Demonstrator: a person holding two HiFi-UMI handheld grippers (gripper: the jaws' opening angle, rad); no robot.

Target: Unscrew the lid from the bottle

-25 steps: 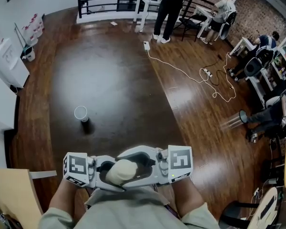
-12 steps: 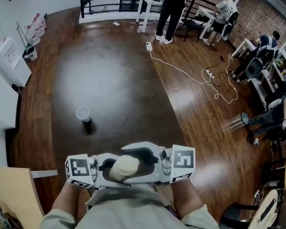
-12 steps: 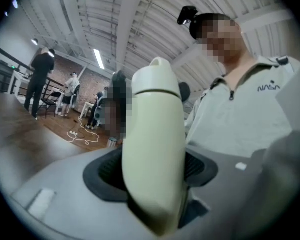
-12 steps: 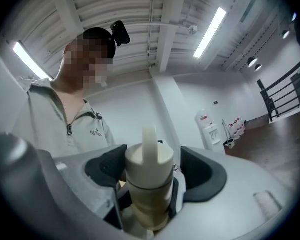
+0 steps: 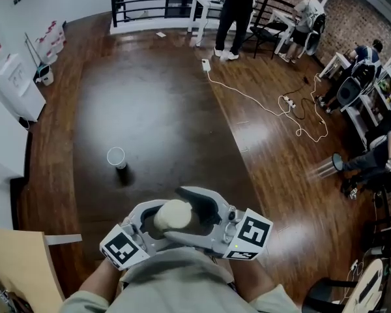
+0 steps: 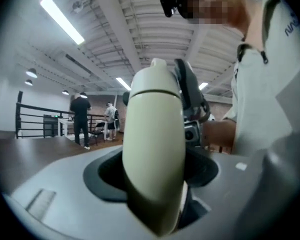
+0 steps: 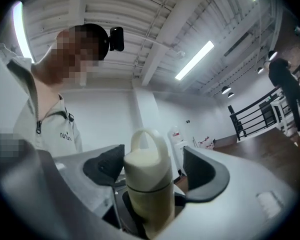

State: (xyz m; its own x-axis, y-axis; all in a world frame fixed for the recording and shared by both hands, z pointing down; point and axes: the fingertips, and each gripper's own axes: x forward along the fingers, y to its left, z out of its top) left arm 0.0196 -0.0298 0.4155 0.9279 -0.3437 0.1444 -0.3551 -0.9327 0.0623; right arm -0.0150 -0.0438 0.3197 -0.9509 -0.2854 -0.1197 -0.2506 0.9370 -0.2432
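Observation:
A cream bottle (image 5: 173,215) is held out level in front of my chest, over the wooden floor. My left gripper (image 5: 158,222) is shut on its body, which fills the left gripper view (image 6: 152,154). The lid (image 7: 146,151), with its loop handle, points into the right gripper view. My right gripper (image 5: 186,217) stands around the lid end. Its jaws have just been opening; the lid is between them, with a gap on each side, so the right gripper (image 7: 152,169) is open.
A white paper cup (image 5: 116,156) stands on the dark wooden floor (image 5: 156,109) ahead to the left. A white cable (image 5: 267,103) runs across the floor on the right. A light wooden tabletop (image 5: 13,266) is at my lower left. People stand and sit at desks (image 5: 238,12) far back.
Both grippers and the bottle have turned clockwise in the head view: the left cube swung down and the right cube tilted. The right jaws have spread off the lid.

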